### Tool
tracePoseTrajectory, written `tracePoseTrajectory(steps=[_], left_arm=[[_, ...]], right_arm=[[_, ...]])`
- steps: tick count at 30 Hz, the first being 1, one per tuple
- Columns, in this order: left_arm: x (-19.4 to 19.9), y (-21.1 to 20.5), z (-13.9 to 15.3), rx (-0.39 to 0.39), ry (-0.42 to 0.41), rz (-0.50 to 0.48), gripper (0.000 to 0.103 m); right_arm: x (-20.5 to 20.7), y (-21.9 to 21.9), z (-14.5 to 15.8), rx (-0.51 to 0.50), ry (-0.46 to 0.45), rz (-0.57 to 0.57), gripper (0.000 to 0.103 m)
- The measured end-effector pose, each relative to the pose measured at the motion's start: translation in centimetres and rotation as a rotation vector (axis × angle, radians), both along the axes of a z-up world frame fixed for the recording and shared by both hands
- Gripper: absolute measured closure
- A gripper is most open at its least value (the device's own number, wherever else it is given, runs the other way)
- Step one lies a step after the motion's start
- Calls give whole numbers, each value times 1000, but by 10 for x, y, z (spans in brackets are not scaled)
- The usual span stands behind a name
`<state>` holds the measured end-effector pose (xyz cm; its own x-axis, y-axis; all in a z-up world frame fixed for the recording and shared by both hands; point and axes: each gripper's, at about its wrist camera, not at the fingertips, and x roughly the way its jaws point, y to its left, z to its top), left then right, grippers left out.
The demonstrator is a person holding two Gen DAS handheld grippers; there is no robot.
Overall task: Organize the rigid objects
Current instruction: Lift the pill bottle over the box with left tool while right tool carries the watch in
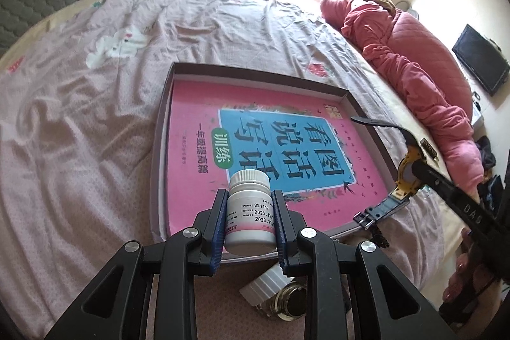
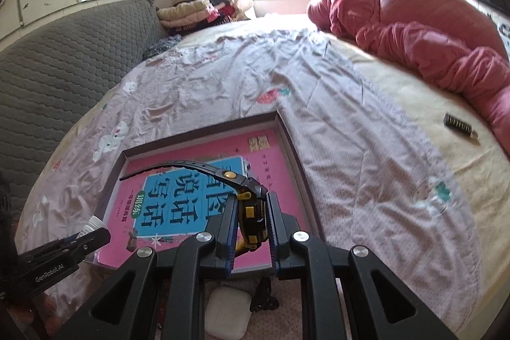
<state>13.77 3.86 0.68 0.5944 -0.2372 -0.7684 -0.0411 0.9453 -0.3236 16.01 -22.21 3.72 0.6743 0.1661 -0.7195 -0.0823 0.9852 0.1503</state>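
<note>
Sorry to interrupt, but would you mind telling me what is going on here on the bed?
A person is tidying small items into a shallow box on the bed, which already holds a pink workbook. The left tool grips a white pill bottle upright over the box's near edge. The right tool clamps a black and yellow wristwatch by its case, straps hanging free, above the box. A white earbud case and another bottle lie on the bedding, outside the box.
</note>
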Motion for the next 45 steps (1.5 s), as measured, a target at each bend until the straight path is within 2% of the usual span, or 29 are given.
tracePoseTrajectory(steps=[14,24,33,45], left_arm=[[9,-4,-18,11,28,-8,76],[15,-1,-24,4,44,-1,76],[18,1,-31,21,58,12,76],[16,-3,-34,92,49,21,76]], right_arm=[[13,19,-27,-104,97,31,86],[30,19,-39,-159,160,-8,85],[41,25,-42,-247,162,-15,85],[33,2,-42,-232,150,-84,85]])
